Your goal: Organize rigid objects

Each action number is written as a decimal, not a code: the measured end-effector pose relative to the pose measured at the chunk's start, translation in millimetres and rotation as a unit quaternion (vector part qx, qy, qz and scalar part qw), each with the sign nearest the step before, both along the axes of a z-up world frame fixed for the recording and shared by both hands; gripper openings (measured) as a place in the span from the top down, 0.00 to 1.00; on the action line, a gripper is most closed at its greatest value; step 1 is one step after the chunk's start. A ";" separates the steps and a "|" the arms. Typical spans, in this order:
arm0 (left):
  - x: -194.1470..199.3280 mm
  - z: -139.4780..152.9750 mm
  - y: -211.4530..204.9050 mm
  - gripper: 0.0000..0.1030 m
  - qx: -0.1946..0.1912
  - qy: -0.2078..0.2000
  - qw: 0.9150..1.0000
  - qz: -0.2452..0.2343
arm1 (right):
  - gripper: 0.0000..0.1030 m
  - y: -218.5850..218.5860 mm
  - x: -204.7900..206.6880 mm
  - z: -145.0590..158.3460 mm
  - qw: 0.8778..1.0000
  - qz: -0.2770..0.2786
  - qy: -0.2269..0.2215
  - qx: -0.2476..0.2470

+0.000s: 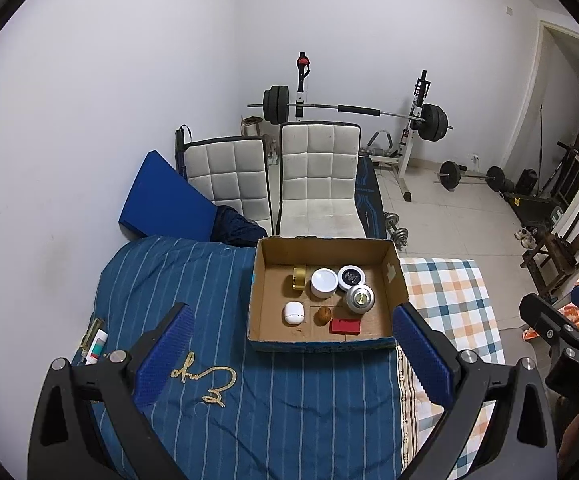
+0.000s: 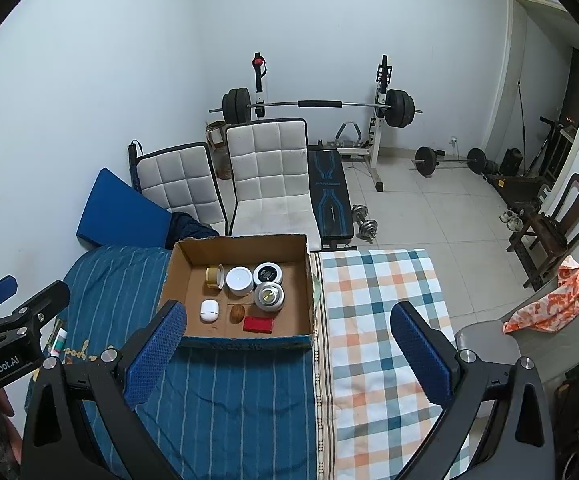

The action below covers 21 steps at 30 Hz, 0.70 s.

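An open cardboard box (image 1: 393,280) (image 2: 177,280) sits on the bed. It holds a gold tape roll (image 1: 299,278), a white jar (image 1: 324,283), a black-lidded jar (image 1: 351,277), a silver tin (image 1: 360,299), a white oval case (image 1: 292,313), a brown nut-like ball (image 1: 323,315) and a red box (image 1: 344,326). My left gripper (image 1: 293,354) is open and empty, held above the blue striped blanket just before the box. My right gripper (image 2: 285,350) is open and empty, to the right of it, near the box's front right corner.
A white tube (image 1: 98,346) and a gold chain (image 1: 209,376) lie on the blue blanket (image 1: 249,420) at the left. A checked sheet (image 2: 377,320) covers the bed's right side. Two white chairs (image 1: 317,176), a barbell rack (image 1: 409,120) and a wooden chair (image 1: 569,248) stand beyond.
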<state>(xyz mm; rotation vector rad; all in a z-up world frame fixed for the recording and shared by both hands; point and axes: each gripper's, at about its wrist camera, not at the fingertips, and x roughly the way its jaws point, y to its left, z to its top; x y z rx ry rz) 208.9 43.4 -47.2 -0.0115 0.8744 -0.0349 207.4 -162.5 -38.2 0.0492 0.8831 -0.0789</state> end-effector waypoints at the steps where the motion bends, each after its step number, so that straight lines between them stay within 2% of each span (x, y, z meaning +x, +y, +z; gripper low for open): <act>1: 0.6 -1.3 0.1 0.01 0.000 0.001 1.000 0.000 | 0.00 0.0 -0.3 0.0 1.000 0.000 -0.001 -0.001; 21: -5.1 -0.8 1.0 0.01 -0.005 -0.006 1.000 0.003 | 0.00 -3.3 -3.4 1.3 1.000 0.000 -0.002 -0.007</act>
